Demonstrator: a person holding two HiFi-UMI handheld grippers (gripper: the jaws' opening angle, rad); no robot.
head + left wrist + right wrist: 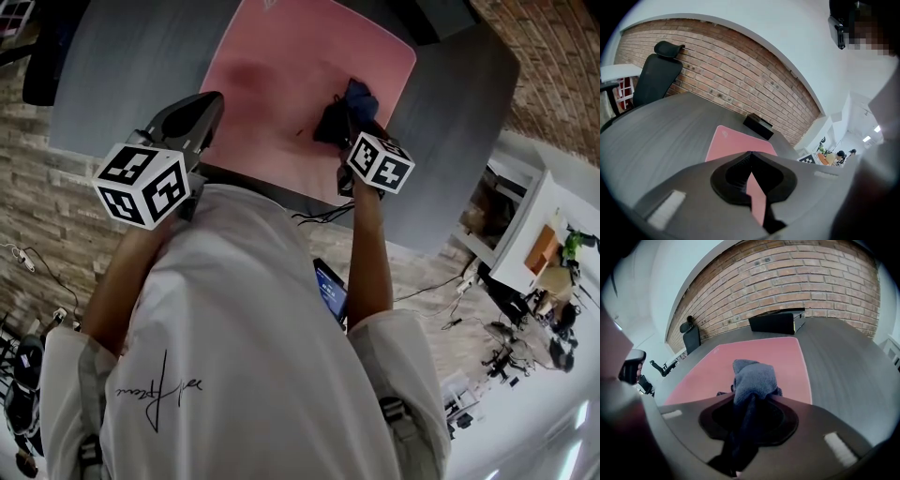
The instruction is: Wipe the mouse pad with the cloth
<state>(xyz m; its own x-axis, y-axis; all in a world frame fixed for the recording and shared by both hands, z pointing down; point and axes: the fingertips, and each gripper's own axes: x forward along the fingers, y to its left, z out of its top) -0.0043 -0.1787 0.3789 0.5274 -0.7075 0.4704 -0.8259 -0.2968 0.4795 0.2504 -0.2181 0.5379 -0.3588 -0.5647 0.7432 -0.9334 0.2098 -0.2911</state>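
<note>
I can't read a single word or number anywhere here. The white shirt (244, 375) behind both tongs carries a black handwritten scrawl (159, 392), too loose to make out. The cube (142, 185) on the left tongs (216, 97) and the cube (380, 161) on the right tongs (342, 120) bear only black-and-white square patterns, no letters. Ahead of the left tongs, the pink mouse pad (740, 145) has a pale corner mark (724, 133), too small to read. A phone screen (330, 289) behind the right tongs glows blue, its print illegible.
</note>
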